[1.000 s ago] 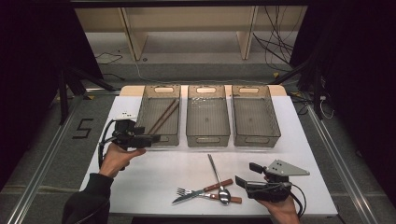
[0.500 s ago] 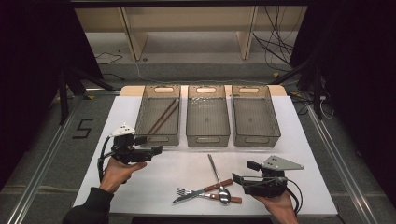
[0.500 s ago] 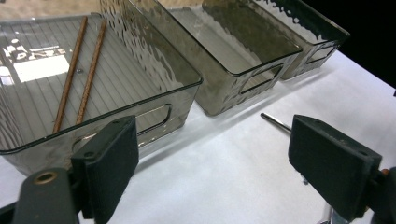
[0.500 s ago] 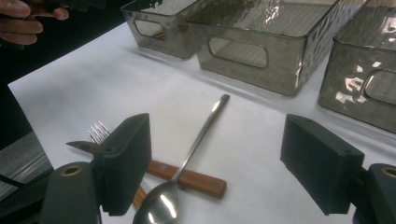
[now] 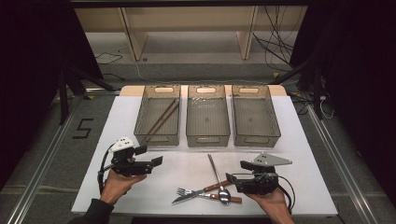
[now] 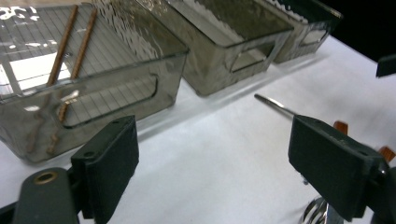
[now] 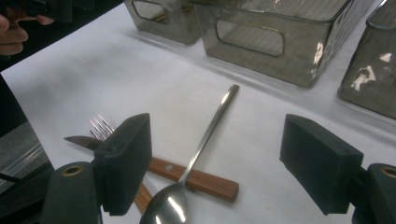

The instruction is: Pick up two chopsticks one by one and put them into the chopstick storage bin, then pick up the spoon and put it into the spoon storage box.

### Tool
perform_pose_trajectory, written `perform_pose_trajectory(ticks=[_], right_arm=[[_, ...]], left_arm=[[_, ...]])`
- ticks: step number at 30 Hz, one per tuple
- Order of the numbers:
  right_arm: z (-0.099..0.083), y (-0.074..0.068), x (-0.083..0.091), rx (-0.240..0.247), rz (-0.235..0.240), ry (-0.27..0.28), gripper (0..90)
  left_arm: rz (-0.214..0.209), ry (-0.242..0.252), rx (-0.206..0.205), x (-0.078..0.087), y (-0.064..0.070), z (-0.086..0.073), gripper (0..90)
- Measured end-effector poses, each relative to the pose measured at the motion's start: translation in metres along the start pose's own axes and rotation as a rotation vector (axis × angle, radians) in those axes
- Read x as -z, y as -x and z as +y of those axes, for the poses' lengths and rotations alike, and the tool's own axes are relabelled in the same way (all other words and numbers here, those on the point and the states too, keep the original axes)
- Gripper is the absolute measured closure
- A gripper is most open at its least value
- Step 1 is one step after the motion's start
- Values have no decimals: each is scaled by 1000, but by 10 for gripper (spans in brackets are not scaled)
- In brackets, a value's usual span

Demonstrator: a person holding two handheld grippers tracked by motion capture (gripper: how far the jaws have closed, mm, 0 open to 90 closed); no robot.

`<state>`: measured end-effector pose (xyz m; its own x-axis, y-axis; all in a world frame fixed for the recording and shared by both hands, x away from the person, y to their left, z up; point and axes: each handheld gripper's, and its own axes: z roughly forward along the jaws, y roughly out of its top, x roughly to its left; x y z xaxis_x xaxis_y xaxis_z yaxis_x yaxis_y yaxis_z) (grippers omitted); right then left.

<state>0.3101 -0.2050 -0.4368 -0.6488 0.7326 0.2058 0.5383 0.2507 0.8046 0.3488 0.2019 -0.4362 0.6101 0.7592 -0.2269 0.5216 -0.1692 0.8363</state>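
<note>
Near the table's front edge lies a crossed pile of cutlery: a steel spoon (image 5: pixel 217 176) (image 7: pixel 205 135) over a wooden-handled knife (image 5: pixel 201 191) (image 7: pixel 196 179) and a fork (image 5: pixel 187 192) (image 7: pixel 98 125). My right gripper (image 5: pixel 240 176) (image 7: pixel 224 163) is open just right of the pile, its jaws on either side of the spoon's bowl end, holding nothing. At the front left my left gripper (image 5: pixel 152 156) (image 6: pixel 219 172) is open and empty, pointing right toward the cutlery. Two brown chopsticks (image 5: pixel 163 116) (image 6: pixel 70 42) lie in the left bin (image 5: pixel 156 138).
Three smoky clear bins stand in a row at the back of the white table (image 5: pixel 303 154); the middle bin (image 5: pixel 208 139) and right bin (image 5: pixel 257 138) hold nothing I can see. Bare tabletop lies between the left gripper and the cutlery.
My left gripper has drawn back from the left bin toward the front of the table and turned to the right. The right gripper has barely shifted.
</note>
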Motion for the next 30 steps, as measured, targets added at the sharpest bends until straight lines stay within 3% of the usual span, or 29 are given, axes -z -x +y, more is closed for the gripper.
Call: perform_pose_trajectory(ticks=[6,14,18,30], right_arm=[[2,-3,-4,4,-3,-22,257],[4,-6,-9,9,-20,-56,265],[7,-7,-15,7,-24,-92,278],[20,-11,-34,8,-37,-221,325]], left_arm=[[-1,3,-32,3,6,-8,159],[-7,5,-25,7,7,-14,159],[-1,11,-12,7,5,-15,159],[13,21,-24,10,6,-19,159]])
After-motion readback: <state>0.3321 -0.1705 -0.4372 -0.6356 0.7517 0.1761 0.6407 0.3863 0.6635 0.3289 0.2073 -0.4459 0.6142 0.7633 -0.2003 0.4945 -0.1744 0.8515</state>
